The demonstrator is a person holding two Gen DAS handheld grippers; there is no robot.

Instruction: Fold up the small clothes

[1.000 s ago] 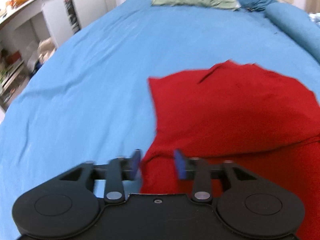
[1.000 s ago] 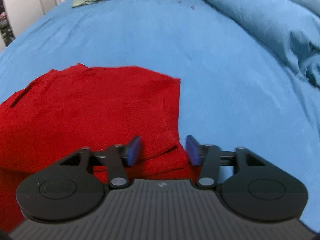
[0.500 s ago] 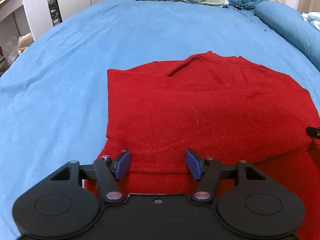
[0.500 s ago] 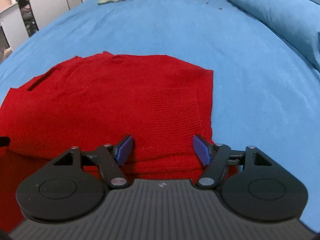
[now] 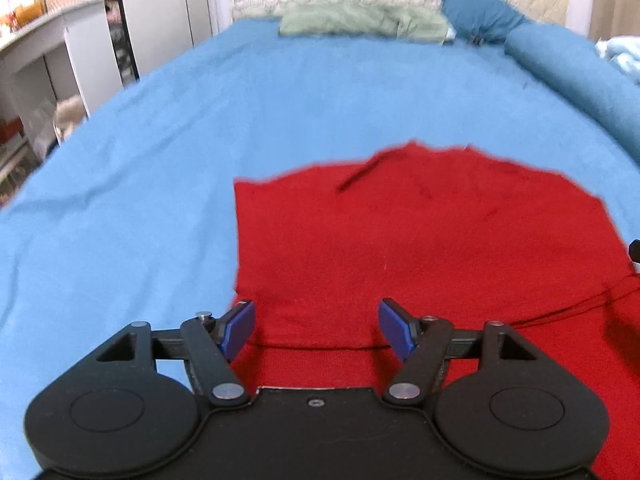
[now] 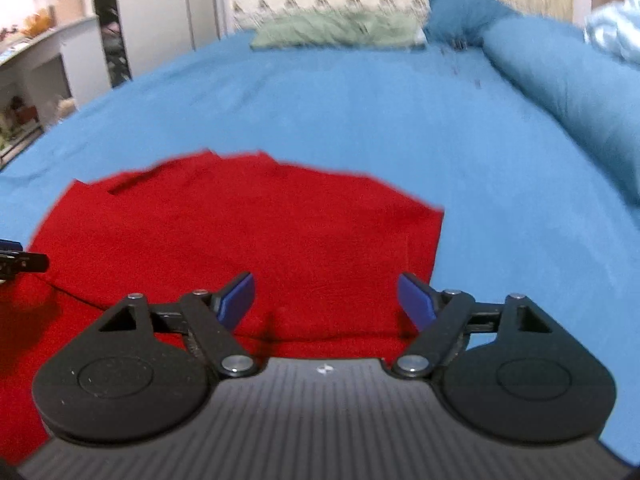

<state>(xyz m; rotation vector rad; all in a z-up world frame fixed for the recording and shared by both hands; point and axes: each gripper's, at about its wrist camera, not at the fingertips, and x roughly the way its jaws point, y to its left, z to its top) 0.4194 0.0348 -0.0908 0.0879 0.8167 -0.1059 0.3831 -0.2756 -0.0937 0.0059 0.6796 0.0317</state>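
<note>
A red knit garment (image 5: 420, 240) lies folded on the blue bed sheet (image 5: 160, 160), its upper layer laid over a lower one. My left gripper (image 5: 316, 328) is open and empty above the garment's near left edge. My right gripper (image 6: 326, 296) is open and empty above the garment (image 6: 248, 232) at its near right edge. The tip of the left gripper shows at the left edge of the right wrist view (image 6: 24, 262).
A green cloth (image 5: 360, 20) and a blue pillow (image 5: 476, 12) lie at the head of the bed. A rolled blue duvet (image 6: 560, 80) runs along the right side. White shelves and cabinets (image 5: 60, 60) stand to the left of the bed.
Both grippers have opened wider and let go of the red garment, then drawn back and up. The folded layer now lies flat on the bed.
</note>
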